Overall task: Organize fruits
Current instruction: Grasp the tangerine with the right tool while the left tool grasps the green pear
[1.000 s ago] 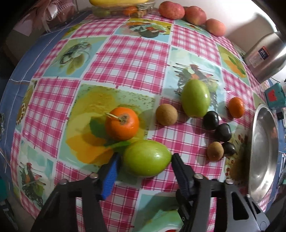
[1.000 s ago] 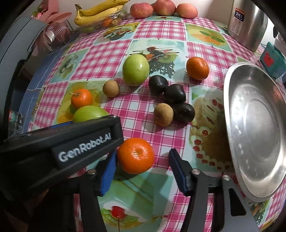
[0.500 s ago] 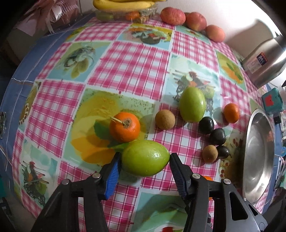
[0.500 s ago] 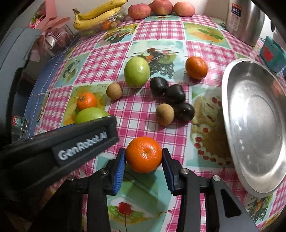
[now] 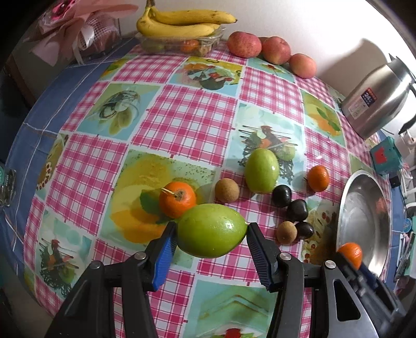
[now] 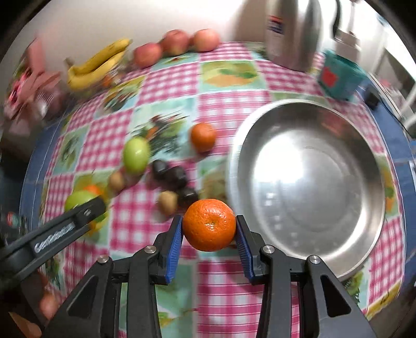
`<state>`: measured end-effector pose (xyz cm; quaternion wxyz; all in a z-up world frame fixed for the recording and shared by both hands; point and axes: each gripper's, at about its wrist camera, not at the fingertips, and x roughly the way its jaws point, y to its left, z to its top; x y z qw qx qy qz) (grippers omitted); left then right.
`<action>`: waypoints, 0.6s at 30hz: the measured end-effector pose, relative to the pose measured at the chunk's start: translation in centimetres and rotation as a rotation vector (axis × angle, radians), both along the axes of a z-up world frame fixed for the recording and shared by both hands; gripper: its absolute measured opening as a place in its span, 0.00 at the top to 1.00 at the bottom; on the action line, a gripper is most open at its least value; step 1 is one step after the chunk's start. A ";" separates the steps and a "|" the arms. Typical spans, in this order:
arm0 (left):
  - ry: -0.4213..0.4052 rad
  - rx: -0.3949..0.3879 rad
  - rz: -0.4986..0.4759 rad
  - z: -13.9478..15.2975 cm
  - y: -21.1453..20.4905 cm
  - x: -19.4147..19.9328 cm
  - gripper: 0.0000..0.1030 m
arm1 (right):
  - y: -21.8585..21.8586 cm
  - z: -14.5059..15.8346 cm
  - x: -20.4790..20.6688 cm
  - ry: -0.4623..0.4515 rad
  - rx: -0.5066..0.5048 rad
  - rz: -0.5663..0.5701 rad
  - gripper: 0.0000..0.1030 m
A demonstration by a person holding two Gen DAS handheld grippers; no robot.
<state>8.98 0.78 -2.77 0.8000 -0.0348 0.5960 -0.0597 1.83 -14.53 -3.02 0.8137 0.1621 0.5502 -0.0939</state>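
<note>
Two grippers over a checked bench (image 5: 187, 109), each grasping fruit. Left gripper (image 5: 212, 238): jaws clenched on a green mango (image 5: 212, 230), raised in front of a stemmed orange (image 5: 177, 199). Right gripper (image 6: 209, 230): jaws clenched on a tangerine (image 6: 209, 225), just beside the rim of a steel bowl (image 6: 306, 182). Elsewhere on the bench: second green mango (image 5: 261, 170), kiwis, dark plums, bananas (image 5: 182, 24), apples.
</note>
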 end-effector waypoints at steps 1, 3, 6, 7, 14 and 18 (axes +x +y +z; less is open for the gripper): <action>-0.004 0.004 -0.008 0.1 -0.3 -0.1 0.44 | -1.0 0.0 -0.2 -0.002 0.007 -0.029 0.60; -0.008 0.009 -0.027 0.2 -1.0 -0.4 0.44 | -2.7 -0.1 -0.5 -0.002 0.016 -0.079 0.60; -0.005 0.006 -0.058 0.1 -2.4 -0.8 0.44 | -5.0 -0.1 -1.2 0.000 0.030 -0.155 0.60; -0.006 0.004 -0.069 0.1 -2.8 -0.9 0.44 | -5.8 -0.1 -1.5 0.002 0.035 -0.182 0.60; -0.030 0.015 -0.184 0.7 -7.6 -2.3 0.44 | -10.8 -0.8 -3.2 0.016 0.075 -0.330 0.60; -0.054 0.027 -0.248 1.2 -10.5 -2.9 0.44 | -12.6 -0.9 -3.9 0.022 0.071 -0.388 0.60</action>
